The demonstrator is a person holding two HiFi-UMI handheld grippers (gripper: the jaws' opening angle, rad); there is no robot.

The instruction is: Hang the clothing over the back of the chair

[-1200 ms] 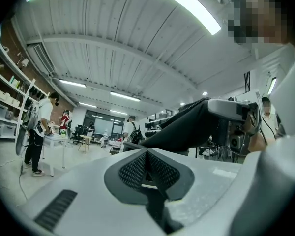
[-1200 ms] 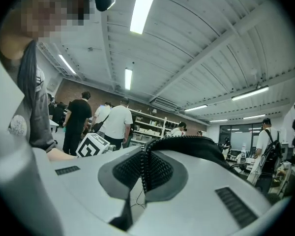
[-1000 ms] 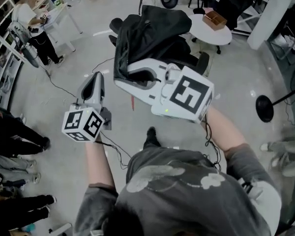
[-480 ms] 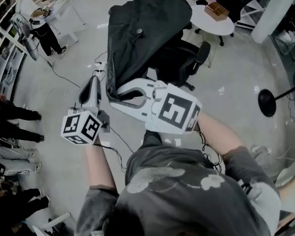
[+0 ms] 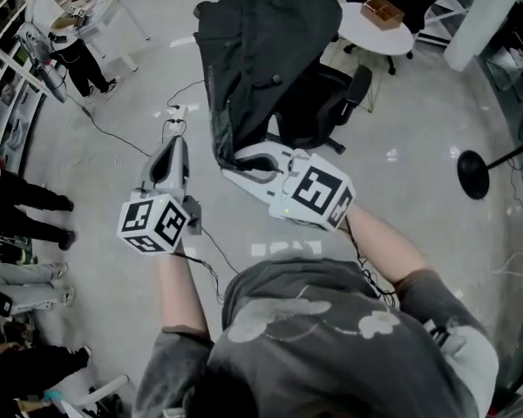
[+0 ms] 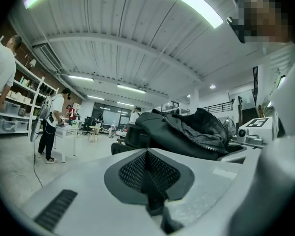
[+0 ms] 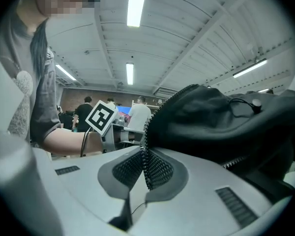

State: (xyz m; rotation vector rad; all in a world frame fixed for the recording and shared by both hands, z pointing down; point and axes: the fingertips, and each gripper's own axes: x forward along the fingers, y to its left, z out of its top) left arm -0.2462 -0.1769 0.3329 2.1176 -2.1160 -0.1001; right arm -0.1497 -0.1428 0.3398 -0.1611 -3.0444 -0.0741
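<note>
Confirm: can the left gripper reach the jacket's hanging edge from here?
Probably yes. The left gripper sits just left of the jacket, with nothing between them. Its jaws are shut and empty, so they must open first.

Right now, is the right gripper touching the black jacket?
Touching. The right gripper view shows the right gripper shut on the zipper edge of the black jacket.

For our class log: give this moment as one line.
right gripper: shut on jacket edge | left gripper: shut, empty | jacket: draped over chair
</note>
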